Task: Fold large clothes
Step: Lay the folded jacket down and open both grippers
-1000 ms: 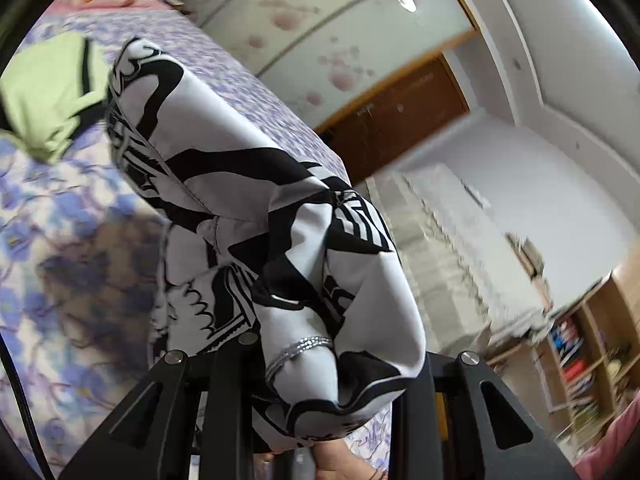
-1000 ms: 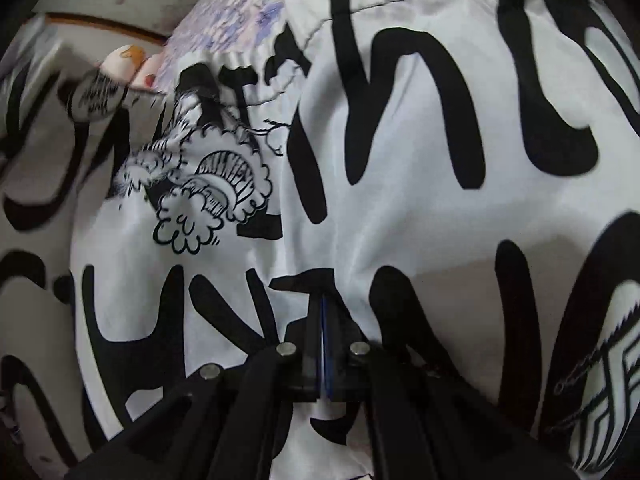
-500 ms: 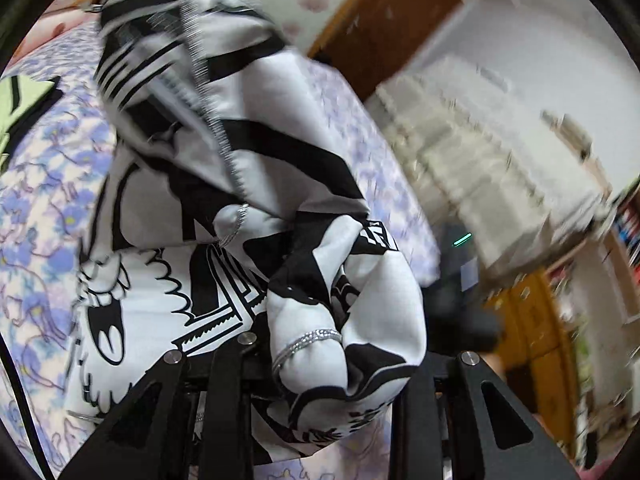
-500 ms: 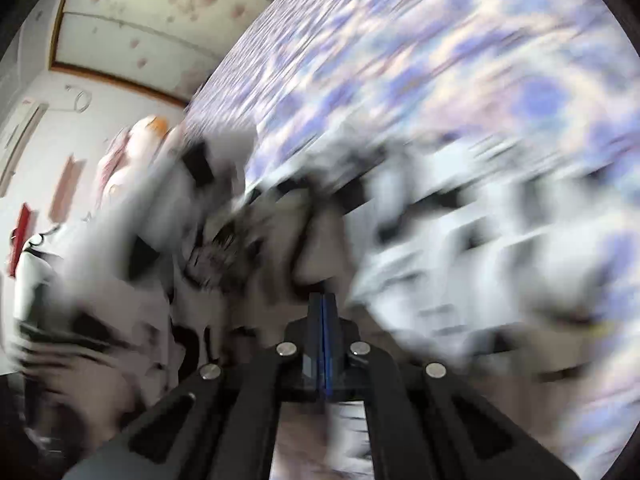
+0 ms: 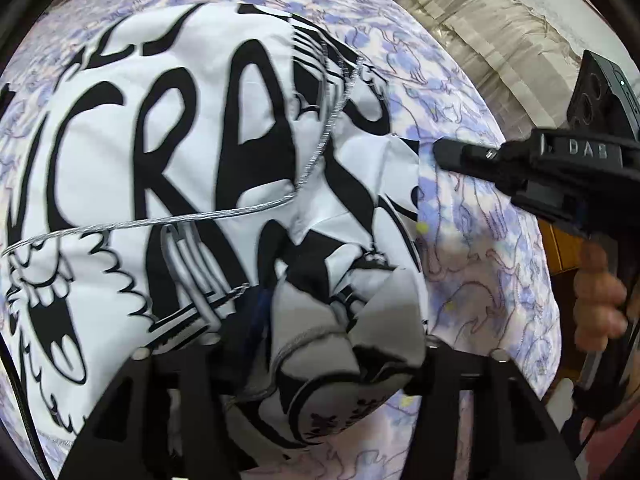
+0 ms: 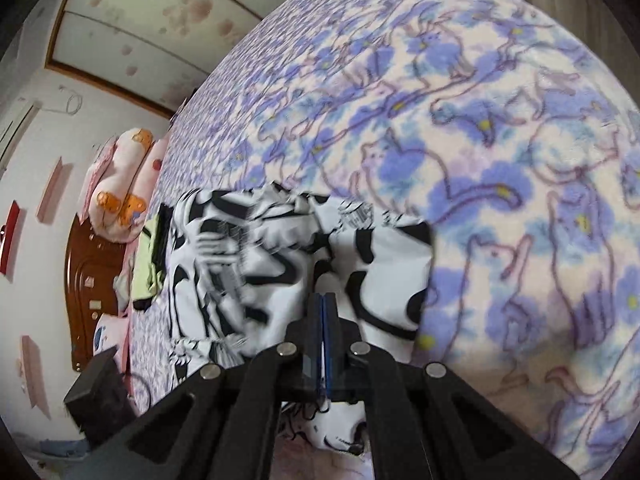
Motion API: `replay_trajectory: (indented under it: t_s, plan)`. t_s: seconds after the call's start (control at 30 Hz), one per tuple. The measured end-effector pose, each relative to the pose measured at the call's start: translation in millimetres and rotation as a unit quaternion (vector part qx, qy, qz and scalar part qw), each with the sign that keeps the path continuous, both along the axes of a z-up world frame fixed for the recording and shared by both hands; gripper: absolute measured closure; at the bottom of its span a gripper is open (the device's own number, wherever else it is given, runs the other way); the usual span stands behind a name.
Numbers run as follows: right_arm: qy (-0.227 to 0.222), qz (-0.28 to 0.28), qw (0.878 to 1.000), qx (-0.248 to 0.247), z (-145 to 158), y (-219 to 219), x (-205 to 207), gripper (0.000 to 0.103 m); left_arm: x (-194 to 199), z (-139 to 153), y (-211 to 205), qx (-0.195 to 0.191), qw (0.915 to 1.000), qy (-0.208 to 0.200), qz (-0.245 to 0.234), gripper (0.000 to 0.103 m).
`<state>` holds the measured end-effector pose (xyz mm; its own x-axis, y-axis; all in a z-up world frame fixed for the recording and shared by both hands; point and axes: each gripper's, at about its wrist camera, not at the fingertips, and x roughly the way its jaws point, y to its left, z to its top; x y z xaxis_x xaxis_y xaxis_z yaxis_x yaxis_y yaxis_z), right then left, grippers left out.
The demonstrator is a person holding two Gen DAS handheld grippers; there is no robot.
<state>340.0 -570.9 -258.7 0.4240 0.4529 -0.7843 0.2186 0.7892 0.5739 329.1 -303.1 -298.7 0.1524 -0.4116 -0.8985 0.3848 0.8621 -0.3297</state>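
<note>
A white garment with bold black lettering and cartoon print (image 5: 200, 140) lies spread on the flowered bedspread (image 5: 480, 240). My left gripper (image 5: 320, 344) points down at its near end. The jaws are opening, and a bunched fold of the cloth sits loosely between the fingers. My right gripper (image 5: 438, 148) comes in from the right, held by a hand (image 5: 596, 304), its tip at the garment's right edge. In the right wrist view that gripper (image 6: 322, 300) is shut, blue pads together, above the garment (image 6: 260, 272). No cloth shows between the pads.
The bedspread (image 6: 480, 160) stretches wide to the right of the garment. A light green garment (image 6: 146, 264) lies just beyond it, with plush pillows (image 6: 124, 184) and a brown headboard (image 6: 88, 280) behind. Beige draped fabric (image 5: 500, 32) hangs past the bed's far side.
The left gripper swung down from holding the bunched garment up; the garment now lies spread on the bed and the jaws stand wider. The right gripper drew back from close against the cloth.
</note>
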Motion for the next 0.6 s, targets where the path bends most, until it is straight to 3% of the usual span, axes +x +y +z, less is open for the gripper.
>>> replay_trajectory:
  t_s: [0.17,0.33,0.37,0.43,0.47,0.5,0.6]
  plan:
    - [0.036,0.009,0.998,0.04,-6.2,15.4,-7.6,0.103,0.5,25.1,-9.6,0.004,0.9995,0.007,-0.03,0.036]
    - [0.057,0.03,0.995,0.076,-0.3,32.0,-14.5,0.103,1.9,58.7,12.4,-0.049,0.9964,0.062,-0.031,0.028]
    - [0.061,0.031,0.994,0.081,0.4,34.9,-15.3,0.1,2.1,65.0,17.6,-0.056,0.9959,0.066,-0.028,0.024]
    - [0.077,0.034,0.993,0.087,-1.6,42.0,-15.8,0.085,2.4,81.2,36.8,-0.06,0.9962,0.061,-0.013,0.017]
    - [0.087,0.036,0.992,0.087,-3.2,46.4,-17.0,0.069,2.4,85.5,44.0,-0.055,0.9969,0.056,-0.003,0.013]
    - [0.095,0.038,0.991,0.088,-4.1,50.8,-18.1,0.06,3.4,90.3,54.2,-0.047,0.9976,0.051,0.012,0.012]
    - [0.116,0.046,0.987,0.103,-9.3,66.2,-21.5,0.059,8.3,93.0,88.0,-0.018,0.9969,0.051,0.056,0.012]
